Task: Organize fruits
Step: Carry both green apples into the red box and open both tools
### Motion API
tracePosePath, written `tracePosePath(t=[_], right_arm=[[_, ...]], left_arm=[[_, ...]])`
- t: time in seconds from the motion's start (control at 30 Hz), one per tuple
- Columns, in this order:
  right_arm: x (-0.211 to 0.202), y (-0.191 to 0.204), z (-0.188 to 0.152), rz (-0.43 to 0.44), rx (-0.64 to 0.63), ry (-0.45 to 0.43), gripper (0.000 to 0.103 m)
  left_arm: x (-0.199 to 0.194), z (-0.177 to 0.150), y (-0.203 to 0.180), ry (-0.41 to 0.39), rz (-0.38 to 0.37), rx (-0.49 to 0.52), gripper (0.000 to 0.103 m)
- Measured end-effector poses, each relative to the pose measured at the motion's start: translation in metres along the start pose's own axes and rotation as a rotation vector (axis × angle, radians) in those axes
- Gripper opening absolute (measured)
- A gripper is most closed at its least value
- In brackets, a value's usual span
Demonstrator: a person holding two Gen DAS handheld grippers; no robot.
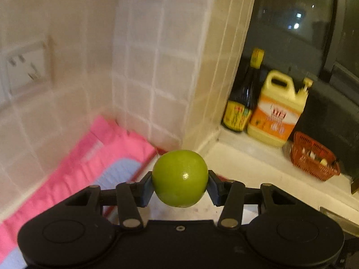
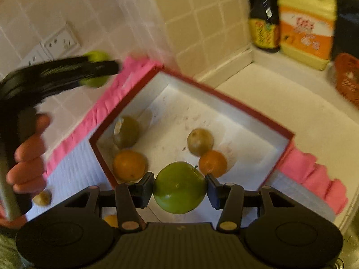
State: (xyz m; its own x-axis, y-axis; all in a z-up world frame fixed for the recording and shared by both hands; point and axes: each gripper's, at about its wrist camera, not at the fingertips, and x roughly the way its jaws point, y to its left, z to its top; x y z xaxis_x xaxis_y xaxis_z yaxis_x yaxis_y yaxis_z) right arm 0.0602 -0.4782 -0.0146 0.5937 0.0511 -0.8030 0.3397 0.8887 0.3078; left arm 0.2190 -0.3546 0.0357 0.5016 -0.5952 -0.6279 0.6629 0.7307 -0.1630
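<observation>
Fruit sorting under way, both tongs loaded. Left tongs (image 1: 180, 185) are clamped on a green apple (image 1: 179, 178), pads at its two sides near the widest girth; the apple is held in the air above the far left corner, over the pink mat (image 1: 94, 157) by the tiled wall (image 1: 145, 67). In the right wrist view these tongs appear blurred at far left, carried by the left hand (image 2: 29, 157).

Right tongs (image 2: 179, 189) grip a second green apple (image 2: 179, 187), stem end turned to the right, poised over the near edge of the red box (image 2: 224, 98). Inside the box lie two oranges (image 2: 129, 164) and two dull green-brown fruits (image 2: 199, 141). One small fruit (image 2: 42, 198) rests outside on the mat at near left.

Handling judgement: the apples look firm, smooth and glossy, so probably slippery under flat pads; moderate weight. Hold across the equator seems sound; a squeeze off-centre could let the round body pop out. Skin may bruise if dropped, so a low release onto the box floor, clear of the oranges, appears advisable.

Bottle (image 1: 244, 94), yellow jug (image 1: 278, 109) and red basket (image 1: 314, 159) stand far right on the table (image 1: 258, 168).
</observation>
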Motion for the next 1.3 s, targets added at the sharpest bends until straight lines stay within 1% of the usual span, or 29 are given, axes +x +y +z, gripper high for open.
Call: tracePosePath(t=[0.17, 0.27, 0.47, 0.67, 0.8, 1.17, 1.23, 1.3], right_arm=[[0.032, 0.001, 0.001, 0.043, 0.001, 0.071, 0.051], [0.047, 0.0, -0.001, 0.05, 0.017, 0.099, 0.051], [0.069, -0.008, -0.005, 0.016, 0.052, 0.144, 0.051], [0.079, -0.004, -0.008, 0.002, 0.03, 0.17, 0.051], [0.082, 0.0, -0.009, -0.012, 0.017, 0.168, 0.051], [0.082, -0.001, -0.007, -0.008, 0.021, 0.173, 0.052], [0.081, 0.0, -0.007, -0.01, 0.024, 0.179, 0.052], [0.08, 0.0, -0.006, -0.005, 0.021, 0.182, 0.053]], left_arm=[[0.051, -0.011, 0.007, 0.12, -0.034, -0.036, 0.058], [0.072, -0.02, 0.009, 0.176, -0.052, -0.04, 0.058], [0.094, -0.033, 0.008, 0.242, -0.072, -0.044, 0.058], [0.108, -0.039, 0.008, 0.288, -0.07, -0.056, 0.058], [0.115, -0.041, 0.008, 0.301, -0.065, -0.059, 0.058], [0.116, -0.041, 0.009, 0.297, -0.063, -0.058, 0.059], [0.113, -0.041, 0.01, 0.297, -0.062, -0.065, 0.071], [0.106, -0.04, 0.011, 0.283, -0.061, -0.061, 0.071]])
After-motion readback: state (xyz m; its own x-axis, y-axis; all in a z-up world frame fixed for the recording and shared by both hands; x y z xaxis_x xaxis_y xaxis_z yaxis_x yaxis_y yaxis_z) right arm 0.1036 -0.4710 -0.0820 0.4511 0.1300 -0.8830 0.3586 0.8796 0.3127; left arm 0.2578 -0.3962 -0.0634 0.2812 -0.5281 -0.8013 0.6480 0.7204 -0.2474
